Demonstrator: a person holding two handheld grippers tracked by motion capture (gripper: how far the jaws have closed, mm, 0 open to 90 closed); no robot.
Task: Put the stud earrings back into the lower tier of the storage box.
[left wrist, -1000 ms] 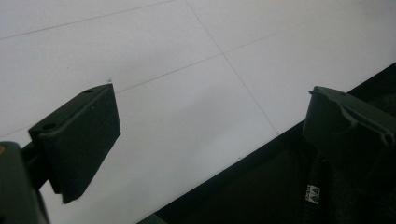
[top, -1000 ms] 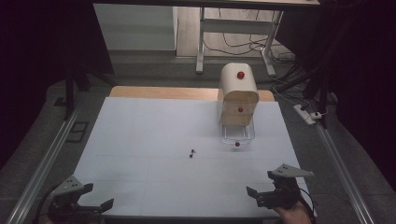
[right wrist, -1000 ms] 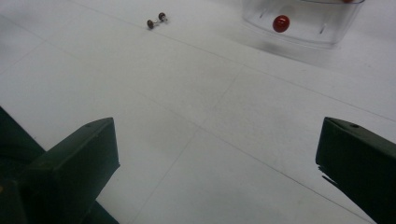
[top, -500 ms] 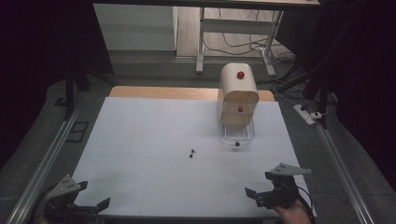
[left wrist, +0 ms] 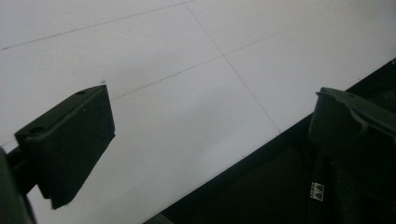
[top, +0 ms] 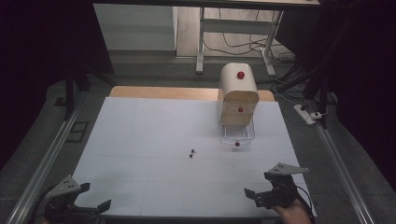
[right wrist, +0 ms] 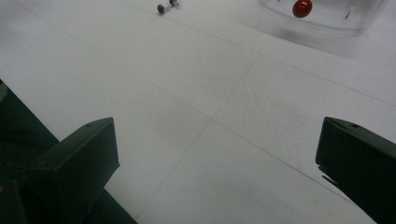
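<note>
A: Where are your claws?

B: Your left claw (top: 93, 205) and right claw (top: 258, 186) gape empty at the table (top: 140, 140)'s near edge.

A: And the beads?

B: Two small beads (top: 192, 153) lie mid-table, open sheet all around, beside the clear drawer (top: 237, 134).

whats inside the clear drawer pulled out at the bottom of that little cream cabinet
The clear plastic drawer of the rounded cream cabinet looks empty where it is pulled out; its red knob is at the front. Its rear part lies hidden under the cabinet.
</note>
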